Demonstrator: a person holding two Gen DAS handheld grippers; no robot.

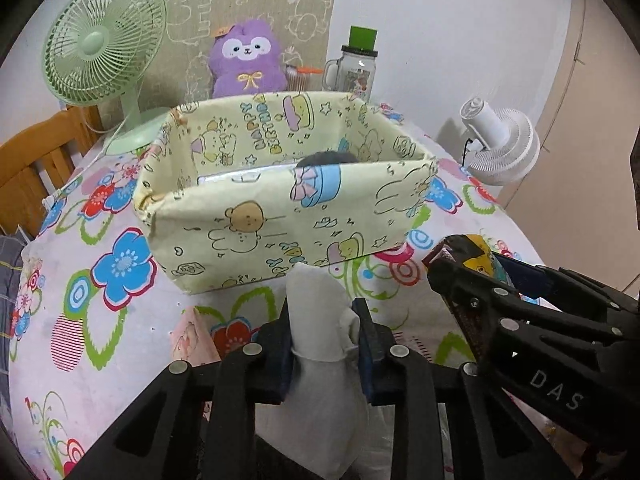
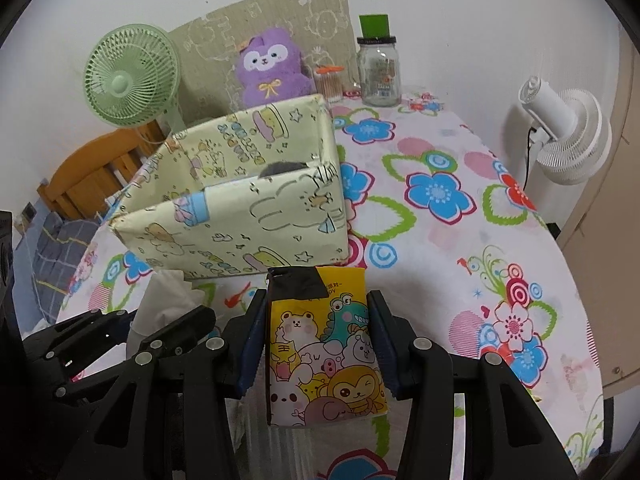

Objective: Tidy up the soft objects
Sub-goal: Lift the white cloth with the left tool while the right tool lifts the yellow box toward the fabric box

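Observation:
A pale yellow cartoon-print fabric box [image 1: 256, 232] stands on the flowered table, with a dark grey soft thing [image 1: 328, 158] peeking over its near wall. My left gripper [image 1: 324, 332] is shut on a white cloth bundle [image 1: 320, 320], held just short of the box. In the right wrist view my right gripper [image 2: 316, 340] is shut on a yellow cartoon tissue pack [image 2: 324, 352] with black tape on top. That gripper [image 1: 520, 320] and its pack [image 1: 478, 254] also show at the right of the left wrist view. The same box [image 2: 240, 216] lies ahead and left of the pack.
A green desk fan [image 1: 104, 52], a purple plush [image 1: 246, 60], a glass jar with a green lid [image 1: 358, 68] and a cardboard sheet [image 1: 256, 12] stand behind the box. A white fan [image 1: 500, 140] sits at the table's right edge. A wooden chair [image 1: 36, 160] is at the left.

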